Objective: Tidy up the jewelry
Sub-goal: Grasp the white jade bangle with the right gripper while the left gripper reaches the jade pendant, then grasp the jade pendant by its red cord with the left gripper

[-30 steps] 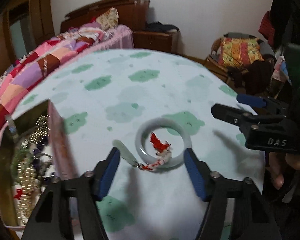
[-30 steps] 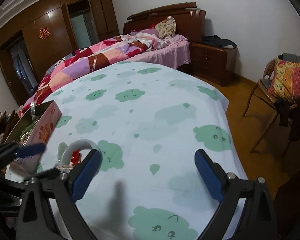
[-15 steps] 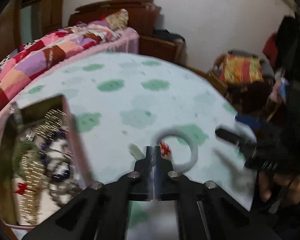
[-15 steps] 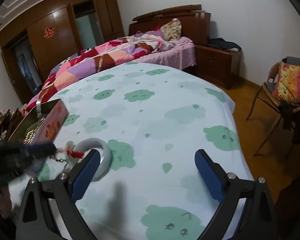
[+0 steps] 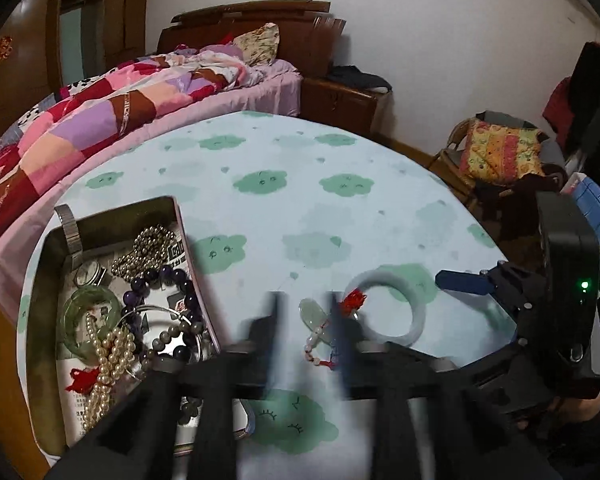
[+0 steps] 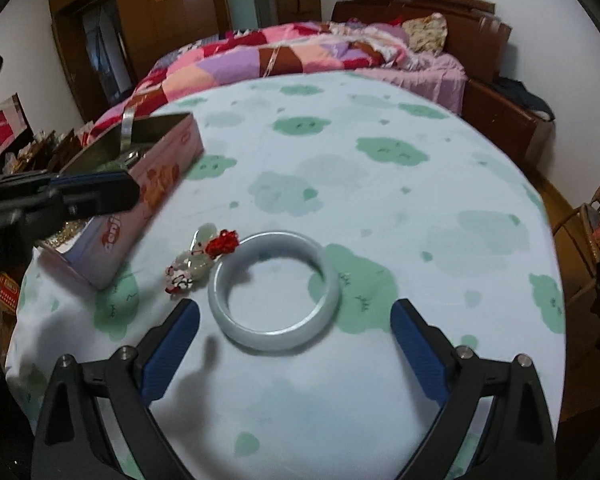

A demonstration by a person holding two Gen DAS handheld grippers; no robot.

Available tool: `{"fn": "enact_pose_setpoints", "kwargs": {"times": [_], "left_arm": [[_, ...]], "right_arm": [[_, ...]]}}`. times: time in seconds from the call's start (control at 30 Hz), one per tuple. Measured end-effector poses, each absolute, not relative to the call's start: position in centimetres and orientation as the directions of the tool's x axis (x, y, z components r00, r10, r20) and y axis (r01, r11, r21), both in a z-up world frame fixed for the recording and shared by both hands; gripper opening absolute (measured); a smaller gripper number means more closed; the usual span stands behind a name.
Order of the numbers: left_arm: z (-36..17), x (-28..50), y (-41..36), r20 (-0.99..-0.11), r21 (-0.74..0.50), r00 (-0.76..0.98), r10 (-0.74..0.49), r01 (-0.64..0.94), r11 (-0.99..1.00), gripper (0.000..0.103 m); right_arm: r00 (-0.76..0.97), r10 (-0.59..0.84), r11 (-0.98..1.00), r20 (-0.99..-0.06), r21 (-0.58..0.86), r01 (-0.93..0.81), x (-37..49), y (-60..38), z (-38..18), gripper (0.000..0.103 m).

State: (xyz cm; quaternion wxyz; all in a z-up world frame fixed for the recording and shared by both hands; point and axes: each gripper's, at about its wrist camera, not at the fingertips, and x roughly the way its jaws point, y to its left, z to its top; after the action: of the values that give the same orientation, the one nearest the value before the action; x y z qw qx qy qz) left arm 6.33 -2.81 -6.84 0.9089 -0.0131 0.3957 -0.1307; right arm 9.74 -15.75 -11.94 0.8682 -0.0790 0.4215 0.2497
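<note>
On the cloud-print tablecloth (image 6: 380,200), near its front edge, the pale bangle (image 6: 274,336) lies flat, w/ the jade pendant (image 6: 198,258) & its red knot (image 6: 222,242) just beside it on the tin side, knot touching the bangle's rim. Change vs half a sec ago: left gripper (image 5: 305,308) was pinched shut right at the pendant cord; now its fingers are smeared by motion blur but show a gap, so jaws read as parted, and the right wrist view has it up beside the tin, off the cloth. Pendant is on the cloth, so that pinch prob. didn't carry it; pick looks unfinished & likely needs a redo. Right gripper (image 6: 294,312) has swung from bare cloth to face the bangle: jaws wide open, empty, blue pads either side & just short of the ring, not touching. Both pieces are yet to go in, so task is partway. Outward: the open tin (image 6: 156,176) sits at the left, well filled already w/ a pearl string (image 5: 108,360), purple beads (image 5: 168,280) & a green bangle (image 5: 88,316). Behind are a bed (image 5: 100,120) w/ patchwork quilt and a chair (image 5: 500,152) off the far side. In the way: the 2 grippers crowd the same small spot, and the pendant cord lies flat & thin, so easy to miss
</note>
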Motion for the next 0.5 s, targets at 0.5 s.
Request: {"fn": "enact_pose_setpoints", "kwargs": {"times": [0.5], "left_arm": [[-7.2,5.7,-4.7,-0.715,-0.090,0.650,-0.260,0.282,0.955,0.071]], "right_arm": [[0.539,0.288,0.890,-0.791,0.014,-0.456,11.1,-16.0,-12.3,0.078]]}}
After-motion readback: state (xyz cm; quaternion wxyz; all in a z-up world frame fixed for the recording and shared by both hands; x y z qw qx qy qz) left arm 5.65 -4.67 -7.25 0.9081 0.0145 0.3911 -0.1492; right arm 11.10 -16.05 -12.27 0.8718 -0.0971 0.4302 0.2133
